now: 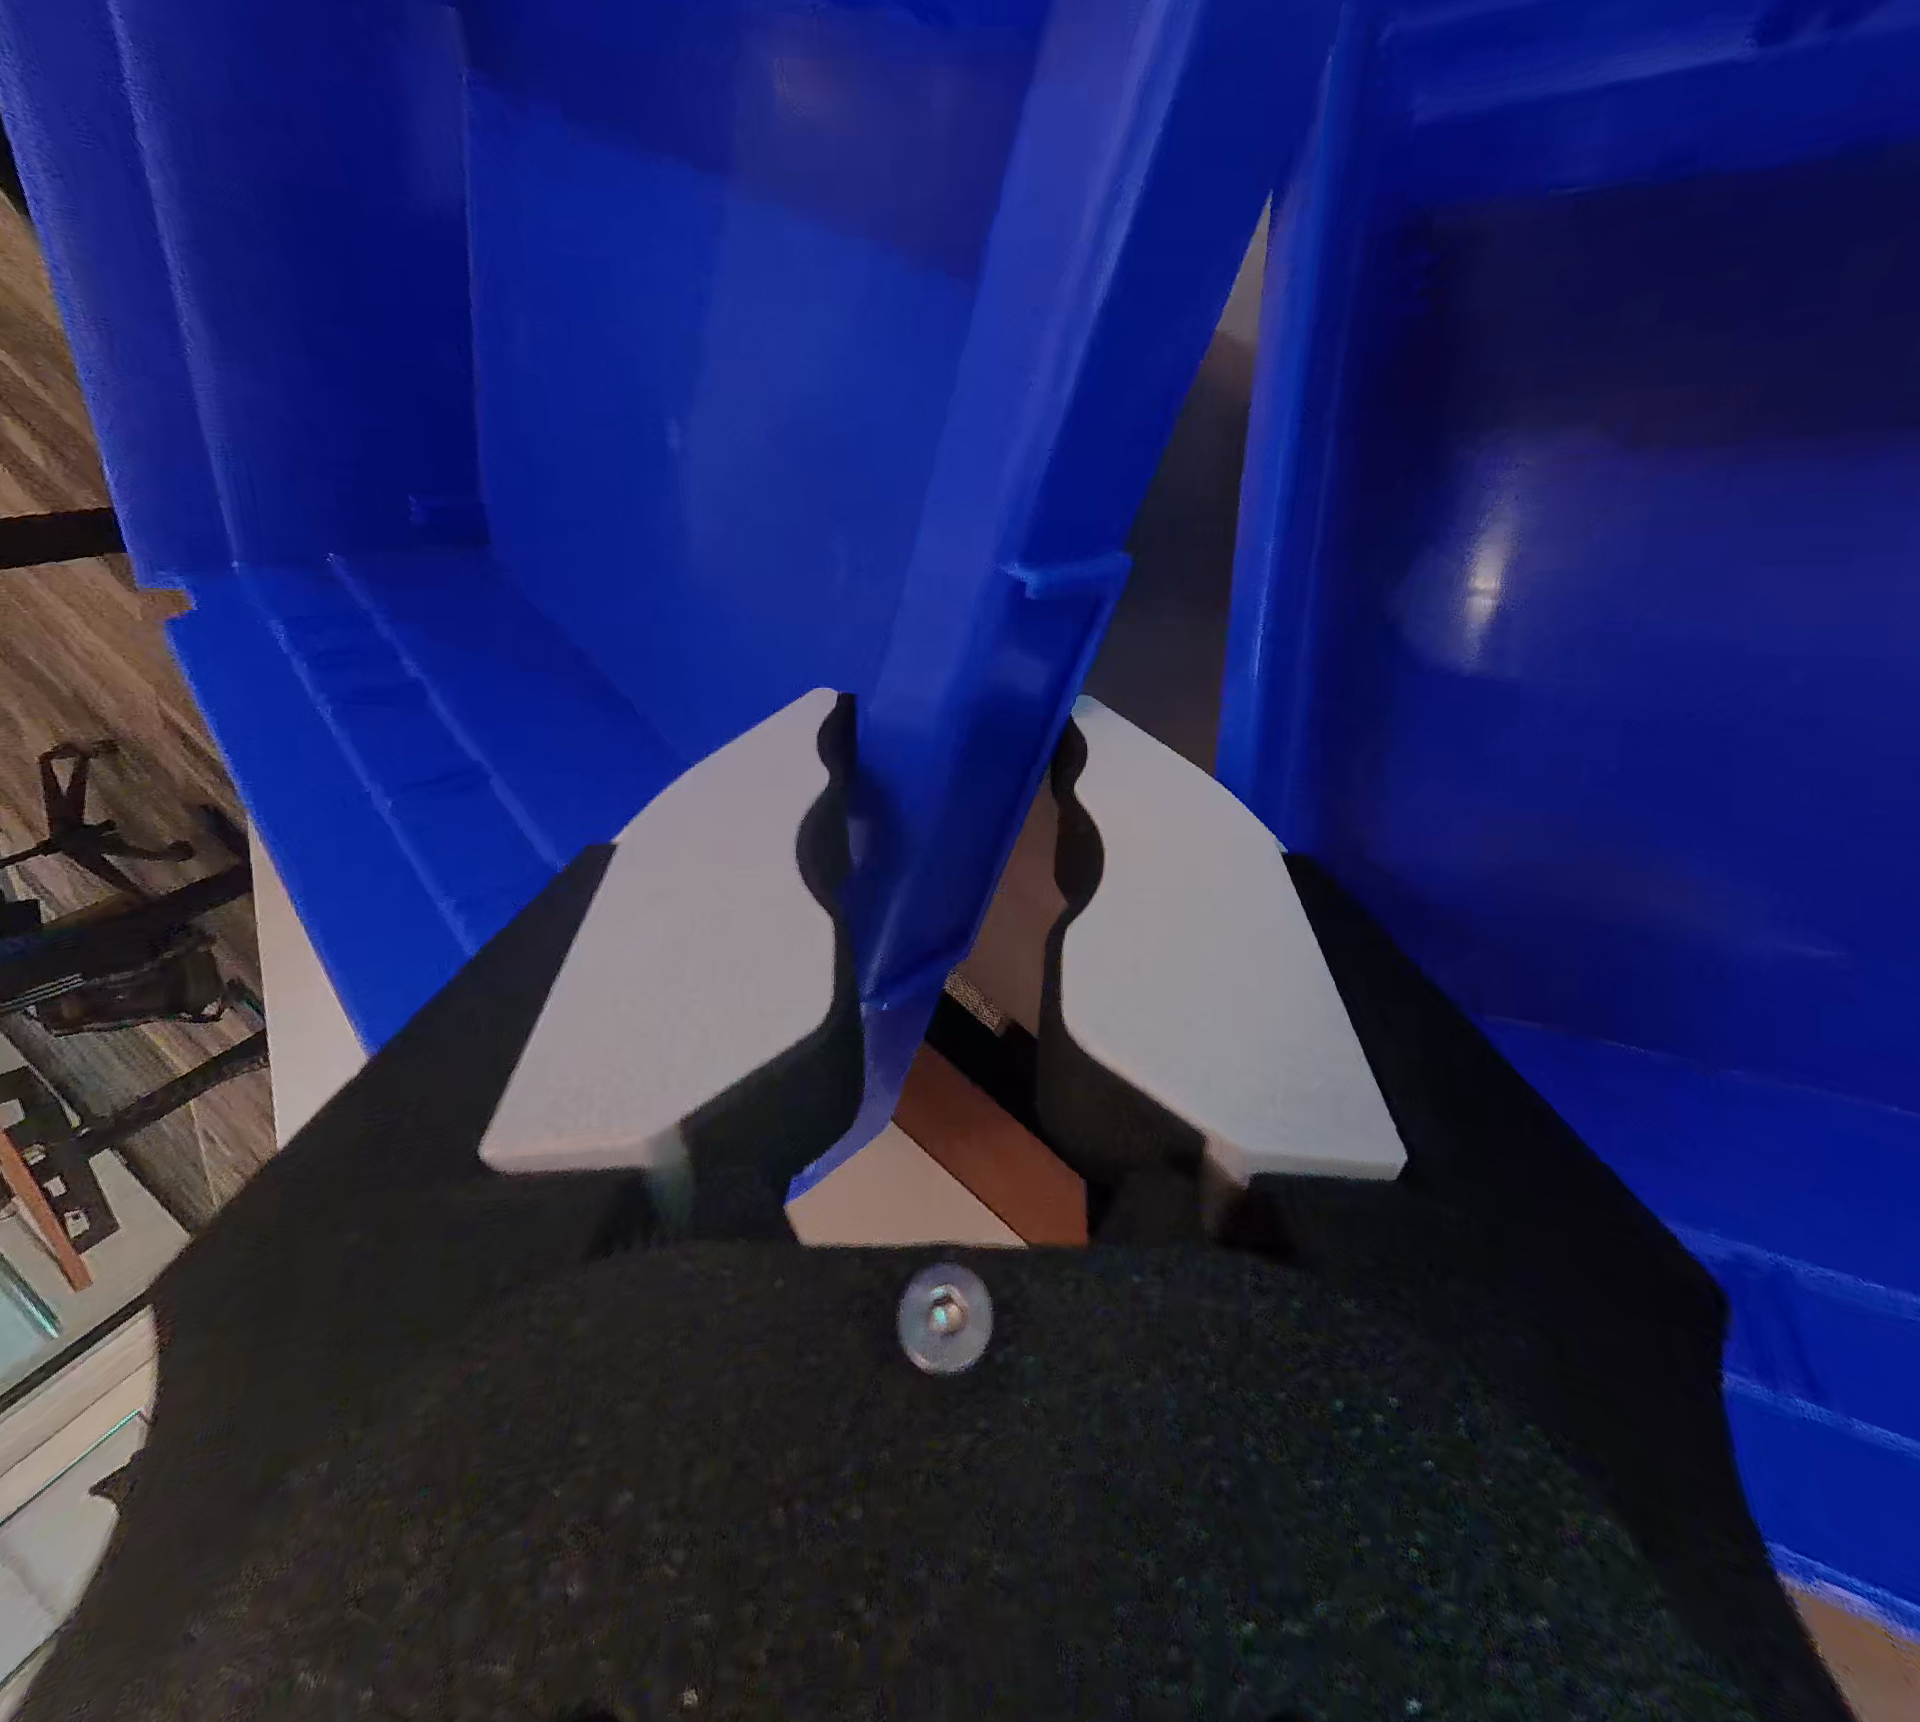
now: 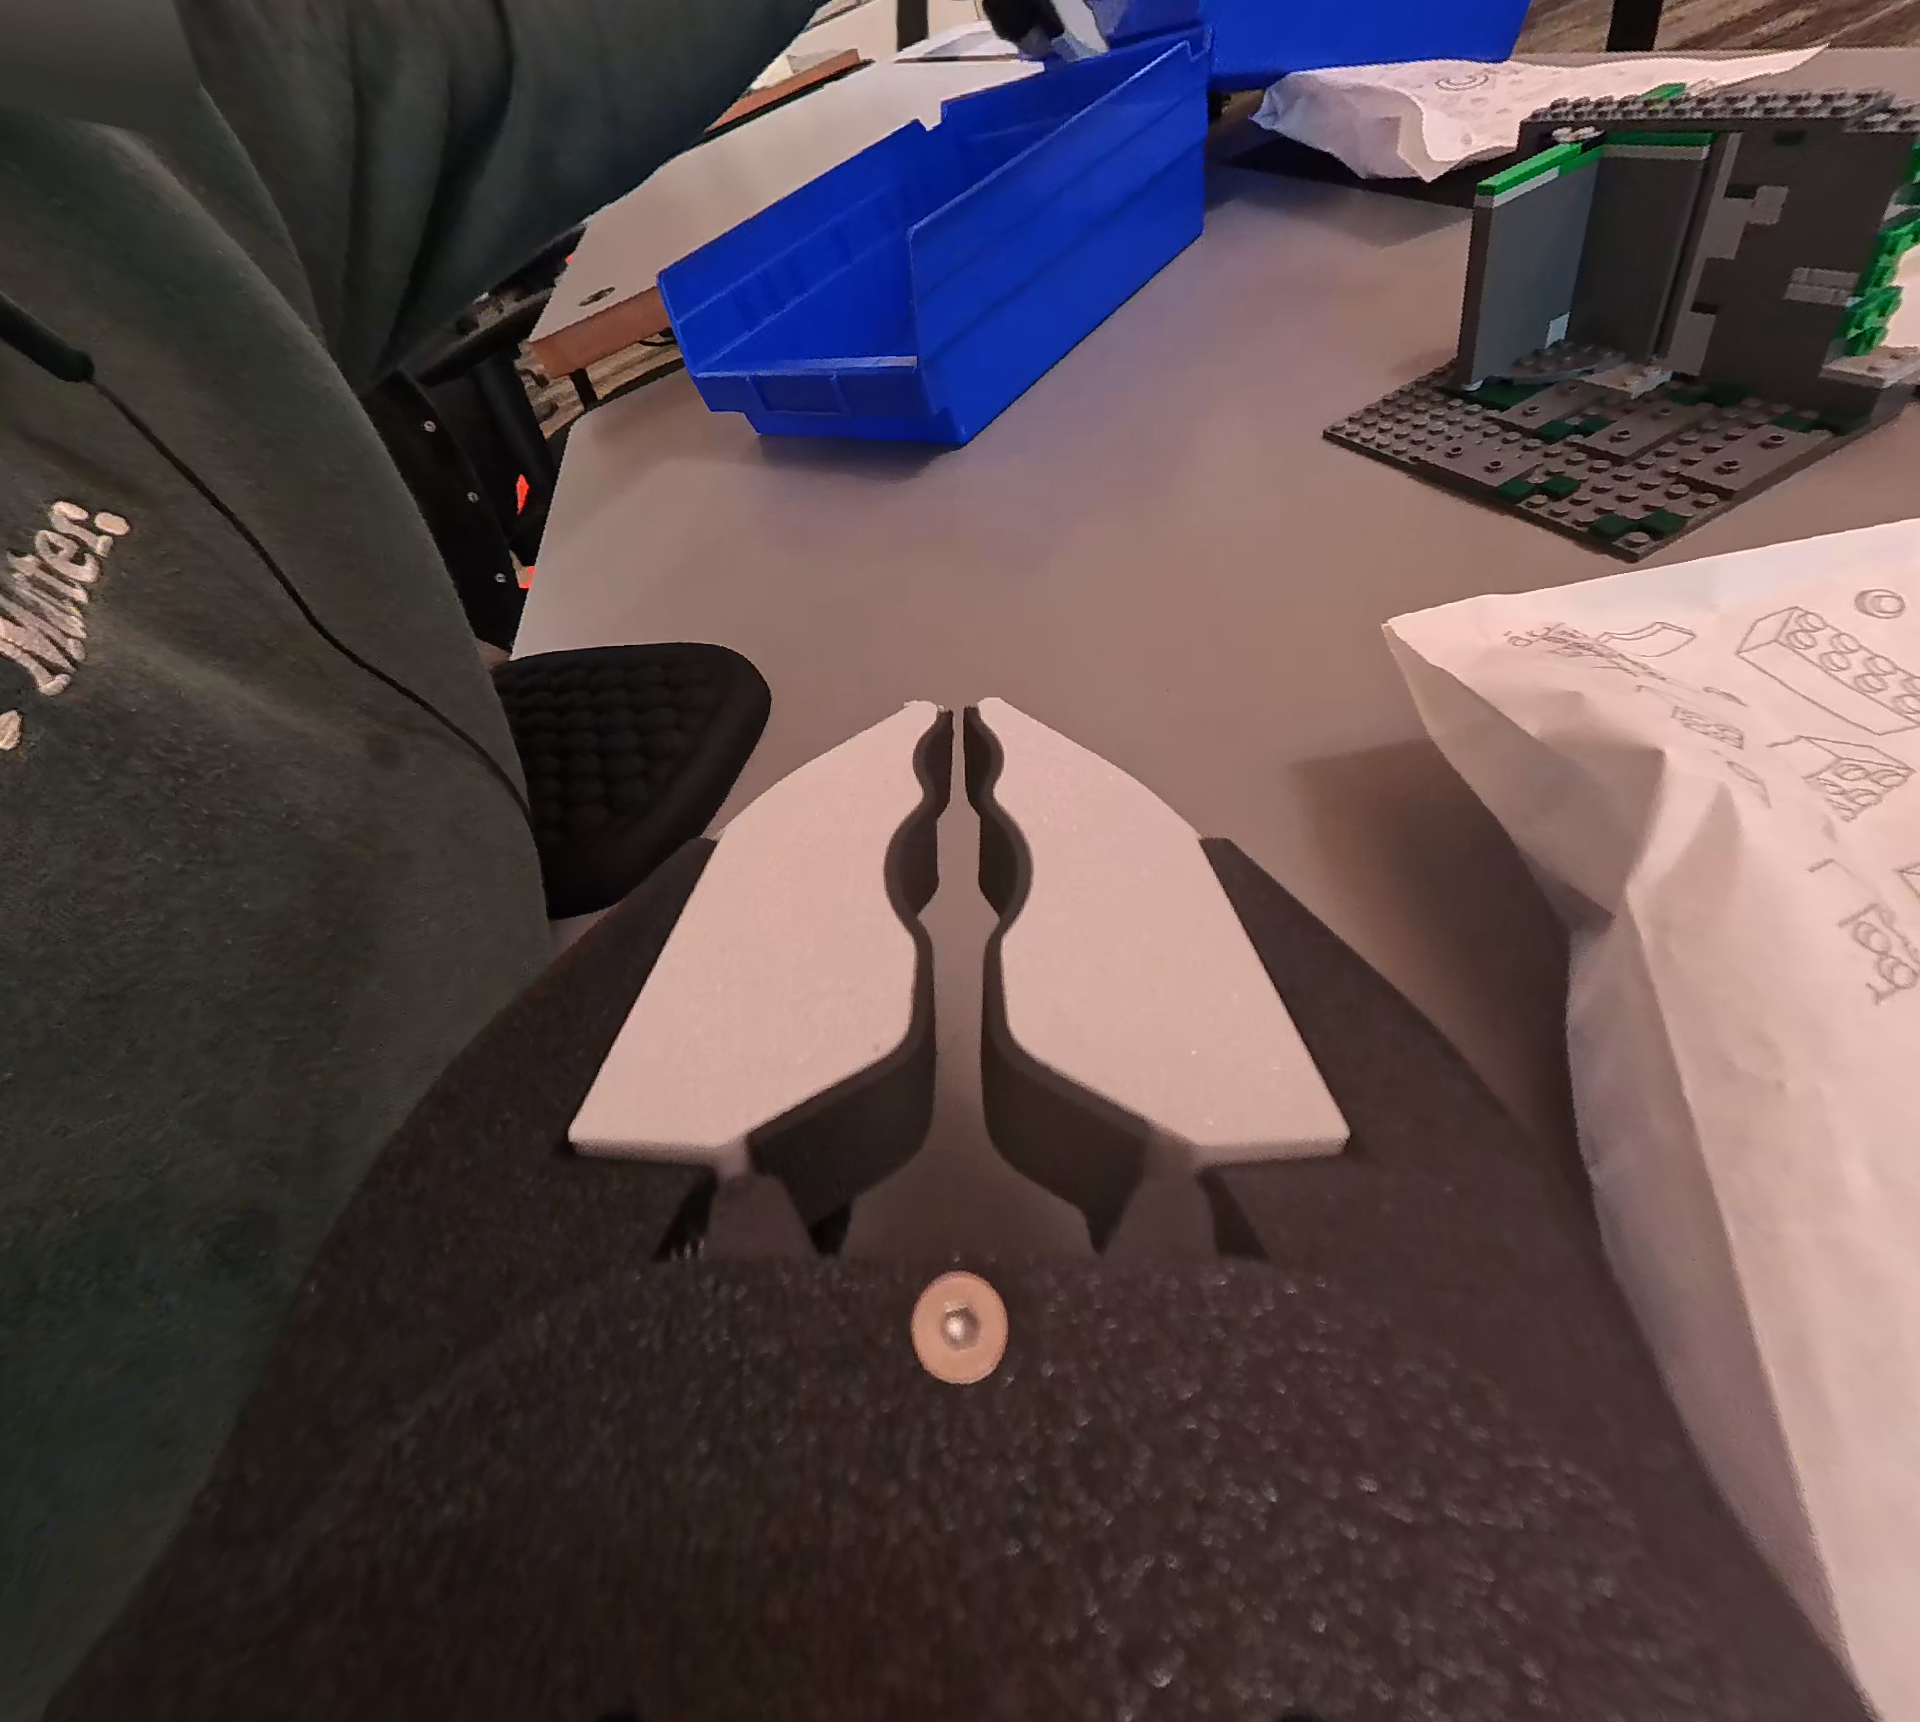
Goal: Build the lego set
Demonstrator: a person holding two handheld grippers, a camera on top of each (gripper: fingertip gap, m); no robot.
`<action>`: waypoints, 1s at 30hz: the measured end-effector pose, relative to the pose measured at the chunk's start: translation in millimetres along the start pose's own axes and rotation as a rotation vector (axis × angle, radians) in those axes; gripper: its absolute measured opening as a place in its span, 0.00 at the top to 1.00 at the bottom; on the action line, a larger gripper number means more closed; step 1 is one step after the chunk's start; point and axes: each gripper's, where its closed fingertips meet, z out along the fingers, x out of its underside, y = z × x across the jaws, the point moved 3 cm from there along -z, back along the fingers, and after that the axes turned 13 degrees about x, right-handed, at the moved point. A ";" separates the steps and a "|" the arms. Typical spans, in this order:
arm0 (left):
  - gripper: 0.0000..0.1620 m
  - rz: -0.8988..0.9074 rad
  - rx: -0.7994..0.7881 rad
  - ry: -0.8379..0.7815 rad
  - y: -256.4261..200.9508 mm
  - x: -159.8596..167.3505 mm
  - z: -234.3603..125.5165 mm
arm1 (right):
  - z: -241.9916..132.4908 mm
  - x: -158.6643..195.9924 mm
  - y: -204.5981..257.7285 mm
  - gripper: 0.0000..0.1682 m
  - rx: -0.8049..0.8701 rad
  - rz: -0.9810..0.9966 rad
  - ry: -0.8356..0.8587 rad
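My left gripper (image 1: pixel 951 851) clamps the side wall of the near blue bin (image 2: pixel 935 270), whose long axis runs away from me. The Lego build (image 2: pixel 1683 301) stands well right; my right gripper (image 2: pixel 958 727), nearly shut and empty, is nearer it.

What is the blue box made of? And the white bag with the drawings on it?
The blue bin looks like hard, shiny plastic: smooth moulded walls and ribs that catch the light. The white bag looks like thin matte paper: it creases and crumples, with line drawings printed on it.
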 end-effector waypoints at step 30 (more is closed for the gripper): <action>0.77 -0.033 -0.022 -0.233 -94.1 -6.7 -69.1 | -4.6 -1.7 2.9 0.99 -0.047 0.024 -0.036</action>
